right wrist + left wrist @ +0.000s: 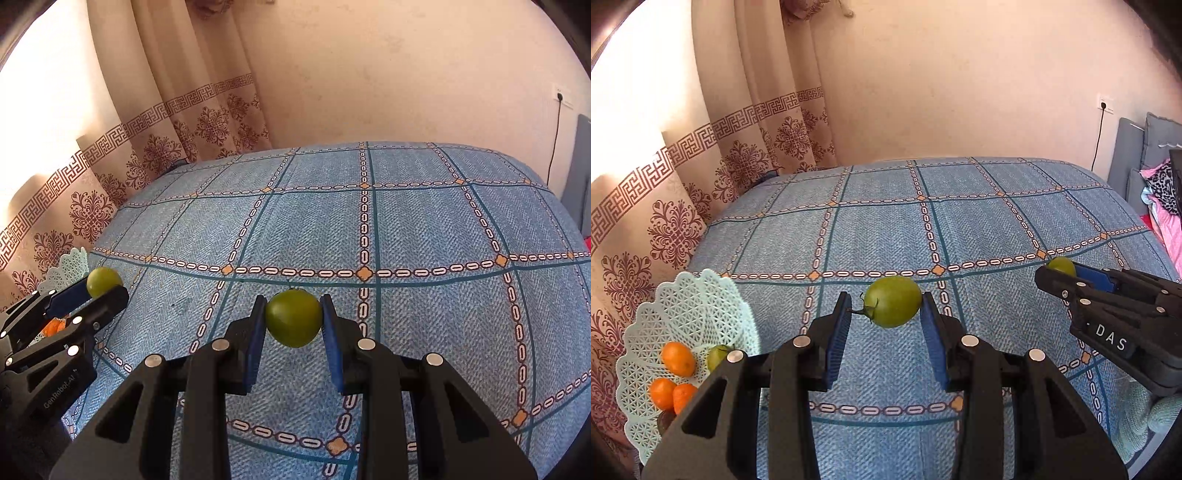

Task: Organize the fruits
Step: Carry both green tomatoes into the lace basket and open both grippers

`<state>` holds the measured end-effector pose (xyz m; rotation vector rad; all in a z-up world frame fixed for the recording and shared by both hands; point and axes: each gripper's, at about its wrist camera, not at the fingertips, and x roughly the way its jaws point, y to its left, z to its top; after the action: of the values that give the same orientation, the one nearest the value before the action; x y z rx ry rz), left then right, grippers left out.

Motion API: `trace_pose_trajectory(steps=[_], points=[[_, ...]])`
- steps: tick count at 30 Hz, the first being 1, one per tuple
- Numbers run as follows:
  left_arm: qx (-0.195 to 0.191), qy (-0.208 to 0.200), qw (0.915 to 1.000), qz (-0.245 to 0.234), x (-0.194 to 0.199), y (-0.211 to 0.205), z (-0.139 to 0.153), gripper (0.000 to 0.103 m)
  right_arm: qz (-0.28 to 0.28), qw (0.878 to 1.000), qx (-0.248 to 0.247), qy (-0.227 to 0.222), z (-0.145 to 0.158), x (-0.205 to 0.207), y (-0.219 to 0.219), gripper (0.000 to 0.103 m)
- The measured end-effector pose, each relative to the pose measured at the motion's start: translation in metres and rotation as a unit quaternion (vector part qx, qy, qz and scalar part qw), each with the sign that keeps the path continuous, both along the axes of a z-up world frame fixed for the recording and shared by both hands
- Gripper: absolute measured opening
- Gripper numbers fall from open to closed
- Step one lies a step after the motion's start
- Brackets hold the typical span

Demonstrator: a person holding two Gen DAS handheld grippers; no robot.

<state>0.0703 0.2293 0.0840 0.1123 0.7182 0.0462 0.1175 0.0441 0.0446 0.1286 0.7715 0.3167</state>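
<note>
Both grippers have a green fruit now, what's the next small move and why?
Probably swing the left gripper left over the mint lattice basket and release its green fruit. The basket already holds oranges, and it sits on that gripper's side.

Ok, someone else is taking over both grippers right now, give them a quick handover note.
Left gripper: shut on a green fruit with a stem, held above the blue checked cloth.
Right gripper: shut on a second green fruit, also held off the cloth.
Mint lattice basket: at the left edge, beside the left gripper.
Done: three orange fruits and one green fruit are in the basket.
Left: carry both held fruits to the basket and release them. No other loose fruit shows on the cloth.
</note>
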Motion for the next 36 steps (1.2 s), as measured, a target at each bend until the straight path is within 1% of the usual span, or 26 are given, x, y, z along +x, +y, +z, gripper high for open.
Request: trace_pose_trajectory(steps=[3,8,18,21,28,33,36], points=[[-0.001,-0.009,0.9998,0.015,-0.012,0.012,0.008,0.039,0.013,1.000,0.006,-0.001,0.004,-0.005,0.010,0.029],[-0.010,-0.023,0.9990,0.037,-0.031,0.032,0.019,0.039,0.043,0.999,0.004,-0.020,0.015,-0.022,0.028,0.029],[-0.019,-0.037,0.9962,0.077,-0.062,0.073,0.030,0.040,0.108,0.993,-0.010,-0.047,0.035,-0.053,0.077,0.029],[-0.022,-0.039,0.9947,0.092,-0.074,0.088,0.030,0.040,0.123,0.991,-0.010,-0.049,0.041,-0.061,0.089,0.029],[-0.030,-0.037,0.9901,0.132,-0.099,0.130,0.027,0.040,0.153,0.987,0.011,-0.049,0.051,-0.075,0.120,0.029],[-0.033,-0.038,0.9872,0.151,-0.111,0.153,0.025,0.040,0.170,0.984,0.017,-0.048,0.052,-0.081,0.148,0.029],[-0.041,-0.035,0.9856,0.160,-0.115,0.165,0.023,0.040,0.178,0.983,0.019,-0.044,0.050,-0.084,0.163,0.029]])
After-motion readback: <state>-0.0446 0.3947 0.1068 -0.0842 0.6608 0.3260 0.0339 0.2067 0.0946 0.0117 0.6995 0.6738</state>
